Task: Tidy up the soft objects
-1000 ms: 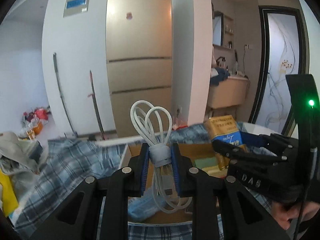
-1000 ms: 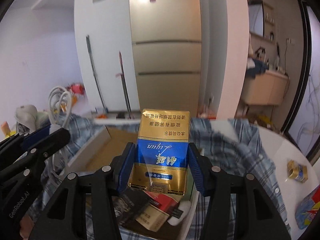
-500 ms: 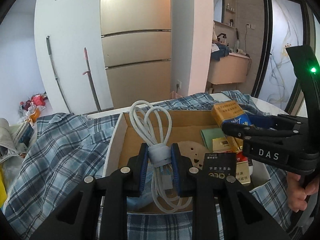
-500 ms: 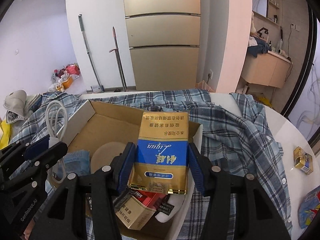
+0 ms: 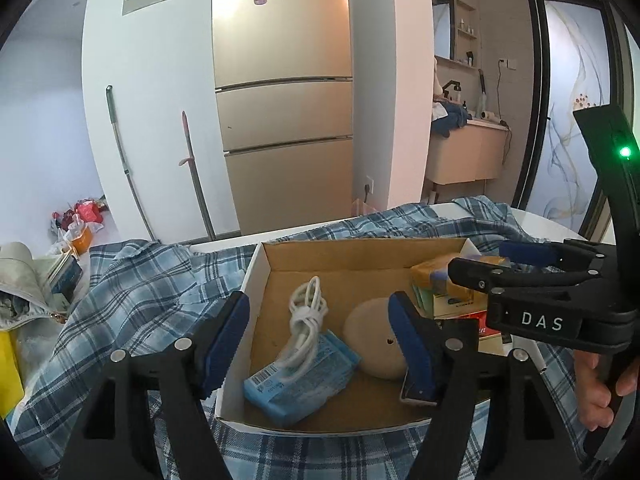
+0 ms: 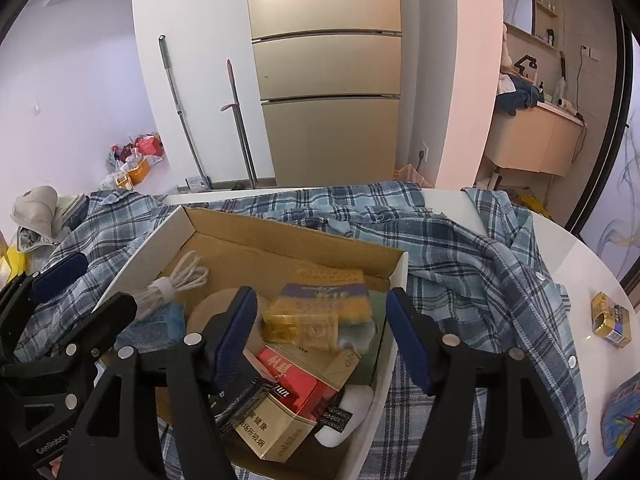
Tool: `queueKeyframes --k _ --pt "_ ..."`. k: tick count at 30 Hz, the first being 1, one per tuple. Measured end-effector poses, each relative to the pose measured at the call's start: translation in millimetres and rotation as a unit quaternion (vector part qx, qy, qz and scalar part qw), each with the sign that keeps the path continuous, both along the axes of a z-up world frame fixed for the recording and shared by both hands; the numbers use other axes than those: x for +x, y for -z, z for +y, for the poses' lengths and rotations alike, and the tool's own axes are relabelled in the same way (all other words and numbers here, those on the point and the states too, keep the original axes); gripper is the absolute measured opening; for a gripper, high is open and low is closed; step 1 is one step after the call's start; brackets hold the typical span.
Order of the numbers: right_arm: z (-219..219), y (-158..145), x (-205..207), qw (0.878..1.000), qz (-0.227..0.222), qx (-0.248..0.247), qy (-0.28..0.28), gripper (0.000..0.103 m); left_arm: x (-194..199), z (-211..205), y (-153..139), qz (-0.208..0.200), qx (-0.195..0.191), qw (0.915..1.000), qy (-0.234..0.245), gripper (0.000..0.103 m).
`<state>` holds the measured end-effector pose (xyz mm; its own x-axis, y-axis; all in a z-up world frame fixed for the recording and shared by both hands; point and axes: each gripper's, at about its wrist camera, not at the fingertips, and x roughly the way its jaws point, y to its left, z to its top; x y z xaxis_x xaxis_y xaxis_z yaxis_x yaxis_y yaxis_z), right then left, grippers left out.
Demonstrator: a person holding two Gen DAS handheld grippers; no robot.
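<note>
Surface: white table (image 6: 576, 264) draped with a plaid shirt (image 6: 460, 248); fridge (image 5: 280, 92) behind.
Box: cardboard box (image 5: 360, 250) holds white cable (image 5: 306, 316) on blue pack (image 5: 304, 376), gold packet (image 6: 320, 308), red packet (image 6: 296, 384).
Left gripper (image 5: 320, 340): jaws opening, empty.
Right gripper (image 6: 320, 332): opening, nothing gripped.
Unclear: the round tan item's identity.

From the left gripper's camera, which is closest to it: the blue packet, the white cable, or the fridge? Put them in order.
From the left gripper:
1. Blue packet, in the box's near end.
2. White cable, draped on the packet and reaching deeper into the box.
3. Fridge, across the room.
</note>
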<state>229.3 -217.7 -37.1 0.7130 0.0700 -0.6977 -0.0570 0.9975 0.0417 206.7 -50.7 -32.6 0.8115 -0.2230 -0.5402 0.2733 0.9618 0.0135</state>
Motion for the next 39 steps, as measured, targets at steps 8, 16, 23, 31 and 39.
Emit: queueKeyframes --k 8,16,23,31,39 --pt "-4.4 -9.1 -3.3 1.0 -0.017 0.01 0.006 0.07 -6.5 -0.6 -7.4 -0.018 0.002 0.9998 -0.004 0.074" --pt "-6.9 -20.0 -8.4 0.999 -0.042 0.004 0.013 0.07 -28.6 -2.4 -28.8 -0.08 0.008 0.9967 -0.01 0.074" --pt "-8.3 -54.7 -30.7 0.993 -0.113 -0.015 0.017 0.073 -51.3 -2.2 -58.3 -0.129 -0.003 0.9914 -0.019 0.074" --pt "-15.6 -100.9 -74.0 0.979 -0.199 -0.043 0.018 0.082 -98.8 8.5 -107.9 -0.197 -0.021 0.9797 -0.028 0.076" --pt "-22.4 -143.0 -134.2 0.96 -0.276 -0.035 0.021 0.103 -156.3 23.7 -147.6 -0.243 -0.061 0.9675 -0.034 0.103"
